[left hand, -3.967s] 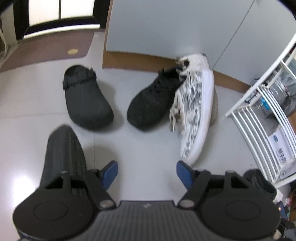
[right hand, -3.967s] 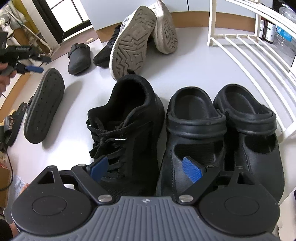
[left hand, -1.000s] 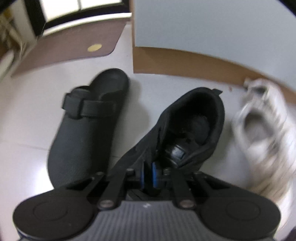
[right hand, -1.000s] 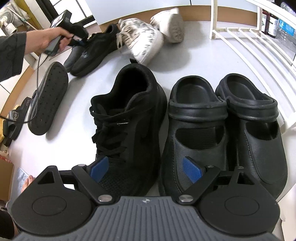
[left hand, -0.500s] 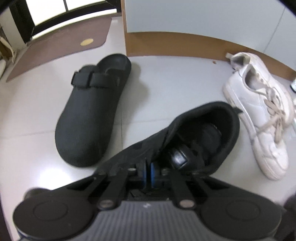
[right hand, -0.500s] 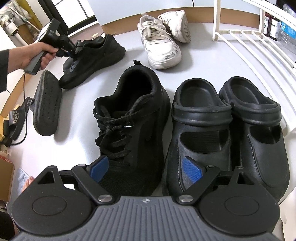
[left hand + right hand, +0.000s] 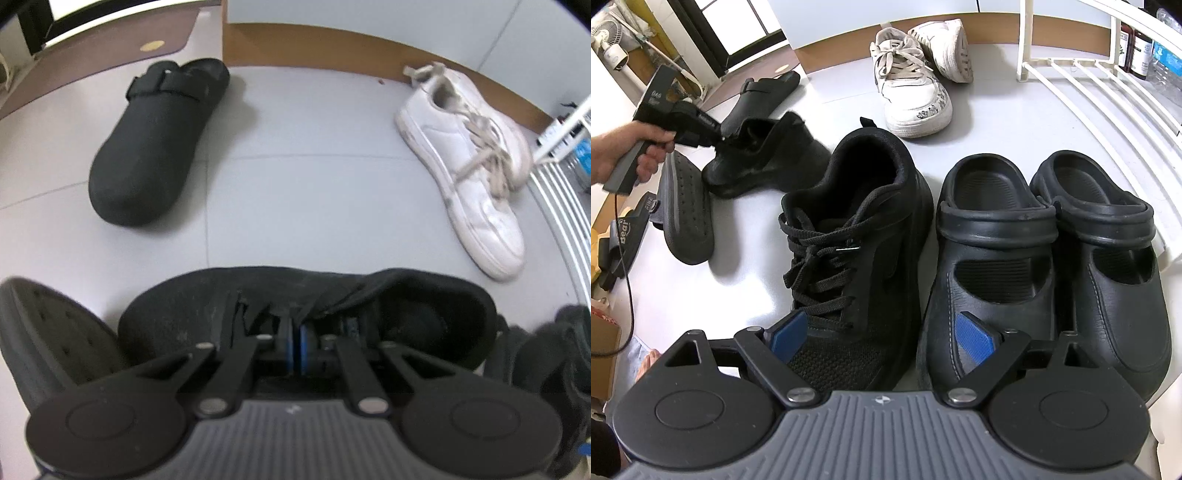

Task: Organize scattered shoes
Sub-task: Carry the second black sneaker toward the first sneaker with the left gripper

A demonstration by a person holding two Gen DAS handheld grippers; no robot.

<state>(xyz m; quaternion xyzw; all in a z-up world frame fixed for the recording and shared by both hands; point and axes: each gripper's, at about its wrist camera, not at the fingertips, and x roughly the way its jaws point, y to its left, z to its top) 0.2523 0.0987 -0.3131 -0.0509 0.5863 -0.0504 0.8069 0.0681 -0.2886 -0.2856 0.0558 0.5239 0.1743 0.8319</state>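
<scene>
Left gripper (image 7: pixel 294 347) jaws pinched almost together on the tongue/upper of a black sneaker (image 7: pixel 306 306), which hangs sideways, just beside an upturned grey clog (image 7: pixel 687 214) on the floor (image 7: pixel 295 192). Right gripper (image 7: pixel 879 338) jaws wide, holding nothing, hovering over the toe of a second black sneaker (image 7: pixel 857 236) and a pair of black clogs (image 7: pixel 1045 266) lined up beside the white rack (image 7: pixel 1108 96). White sneakers (image 7: pixel 912 85) and a black clog (image 7: pixel 155 140) lie near the far wall edge.
</scene>
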